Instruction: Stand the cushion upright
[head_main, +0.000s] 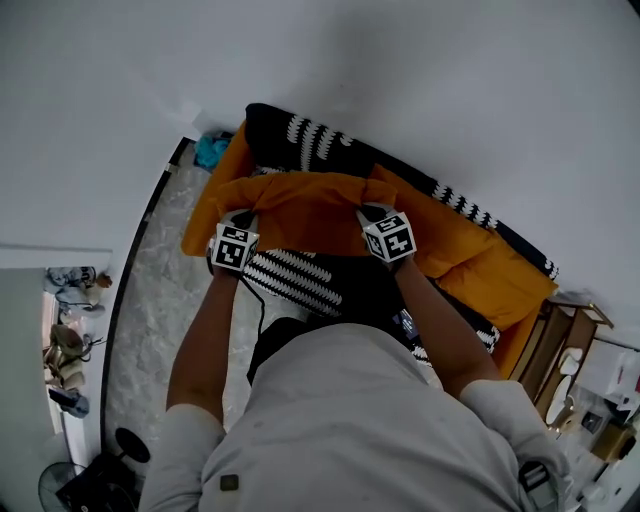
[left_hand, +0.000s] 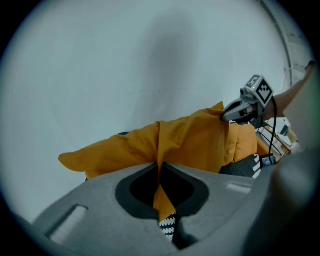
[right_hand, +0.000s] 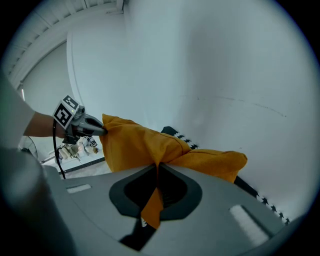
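Note:
An orange cushion (head_main: 300, 205) hangs between my two grippers over the sofa, its top edge pulled taut. My left gripper (head_main: 243, 216) is shut on the cushion's left upper corner. My right gripper (head_main: 372, 208) is shut on the right upper corner. In the left gripper view a fold of orange fabric (left_hand: 161, 192) is pinched in the shut left gripper (left_hand: 160, 170), and the right gripper (left_hand: 239, 111) bites the cushion's (left_hand: 185, 142) far corner. The right gripper view shows the right gripper (right_hand: 157, 172) clamping the cushion (right_hand: 140, 145), with the left gripper (right_hand: 97, 131) at the other corner.
The sofa (head_main: 300, 135) is black with white zigzag bands and stands against a white wall. More orange cushions (head_main: 480, 265) lie on its right half. A wooden side table (head_main: 565, 340) stands to the right, pale floor (head_main: 150, 300) to the left.

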